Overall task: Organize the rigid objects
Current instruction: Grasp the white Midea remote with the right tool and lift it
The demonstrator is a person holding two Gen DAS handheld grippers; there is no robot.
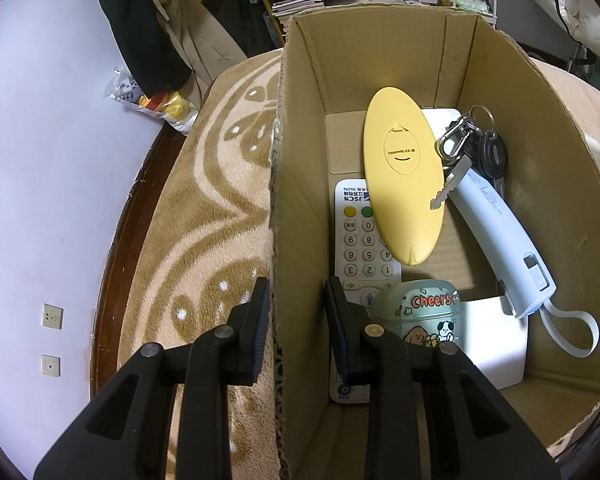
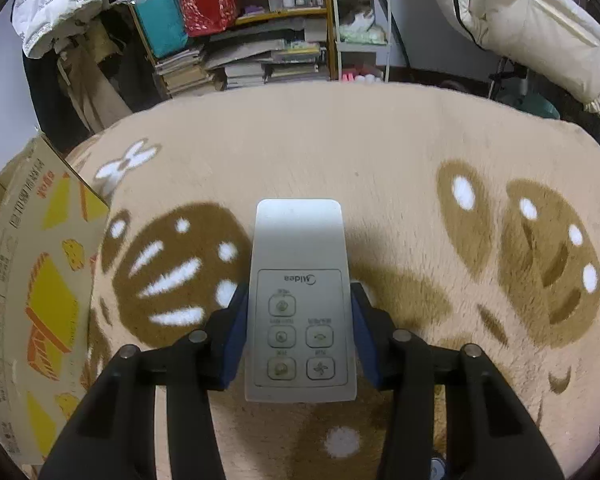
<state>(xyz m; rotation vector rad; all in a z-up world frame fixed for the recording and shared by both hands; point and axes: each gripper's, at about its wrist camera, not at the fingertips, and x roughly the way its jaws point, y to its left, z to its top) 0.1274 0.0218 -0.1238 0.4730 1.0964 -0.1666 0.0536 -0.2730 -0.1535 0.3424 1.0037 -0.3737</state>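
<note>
left claw [image 1: 296, 316]: my fingers straddle the cardboard box [image 1: 380, 60] wall, not pinching it
right claw [image 2: 300, 332]: squeezing my grey Midea remote [image 2: 300, 300]

black hand-held gripper [image 2: 299, 336] w/ blue pads [image 2: 233, 344], silver pivots.

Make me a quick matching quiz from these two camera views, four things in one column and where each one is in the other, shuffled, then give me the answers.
Things
1. grey Midea remote
2. yellow oval case
3. bunch of keys
4. cardboard box

Places
A. its left wall stands between the left tool's fingers
B. lies across the white numbered remote
C. between the right tool's fingers, over the blanket
D. rests on the pale blue device

Pairs: 1-C, 2-B, 3-D, 4-A
</note>
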